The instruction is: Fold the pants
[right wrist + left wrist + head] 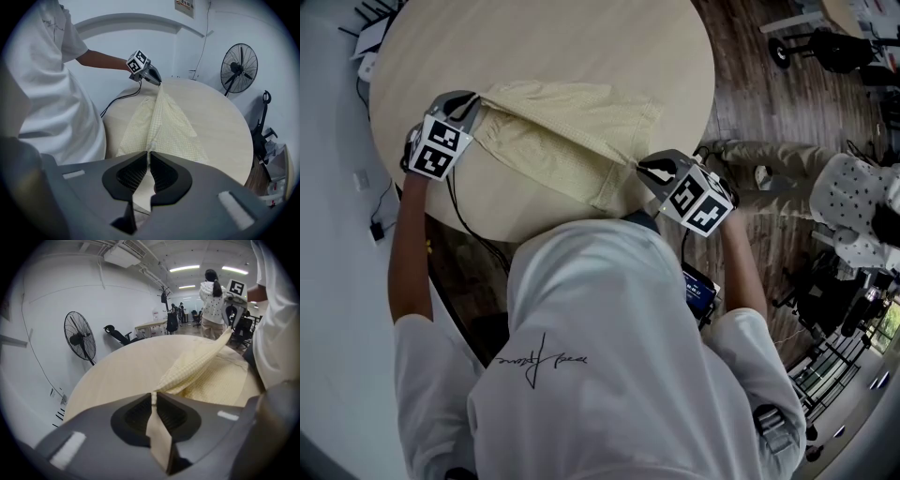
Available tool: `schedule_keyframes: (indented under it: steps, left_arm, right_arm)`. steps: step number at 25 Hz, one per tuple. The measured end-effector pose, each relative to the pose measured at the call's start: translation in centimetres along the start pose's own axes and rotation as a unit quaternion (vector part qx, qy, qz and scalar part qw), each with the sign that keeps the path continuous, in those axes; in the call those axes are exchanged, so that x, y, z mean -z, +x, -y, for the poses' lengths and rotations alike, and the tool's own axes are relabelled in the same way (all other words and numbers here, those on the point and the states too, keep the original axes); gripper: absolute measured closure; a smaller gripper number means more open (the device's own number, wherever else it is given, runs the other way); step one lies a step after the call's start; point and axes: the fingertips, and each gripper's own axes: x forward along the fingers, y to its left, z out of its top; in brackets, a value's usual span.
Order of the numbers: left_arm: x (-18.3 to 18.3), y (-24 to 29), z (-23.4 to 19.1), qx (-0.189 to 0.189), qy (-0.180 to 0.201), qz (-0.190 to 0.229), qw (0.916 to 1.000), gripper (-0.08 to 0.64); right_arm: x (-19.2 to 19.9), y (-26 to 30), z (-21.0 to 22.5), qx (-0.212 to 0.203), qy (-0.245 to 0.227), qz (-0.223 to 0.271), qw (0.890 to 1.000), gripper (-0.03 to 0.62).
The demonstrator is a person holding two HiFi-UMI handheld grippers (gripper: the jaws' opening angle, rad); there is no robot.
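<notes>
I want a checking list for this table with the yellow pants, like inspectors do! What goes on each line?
Surface: round pale wooden table.
Job's things: pale yellow pants on the table, one edge lifted and stretched between the two claws.
Clutter: nothing seen on the table.
Grippers: left claw shut on the pants; right claw shut on the pants.
Cables: black cable hanging below the table's near edge.
Surroundings: standing fan, a person in a dotted top, wood floor.
</notes>
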Motion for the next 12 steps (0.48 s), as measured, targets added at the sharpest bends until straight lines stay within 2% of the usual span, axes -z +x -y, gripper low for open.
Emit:
schedule_keyframes:
  steps: [12]
  left_arm:
    - [2.0, 0.2, 1.9, 0.000, 0.021, -0.026, 0.9994, 0.470]
  right_arm:
    - [2.4, 4.1, -4.6, -0.058, 0.005, -0.028, 0.998, 0.569]
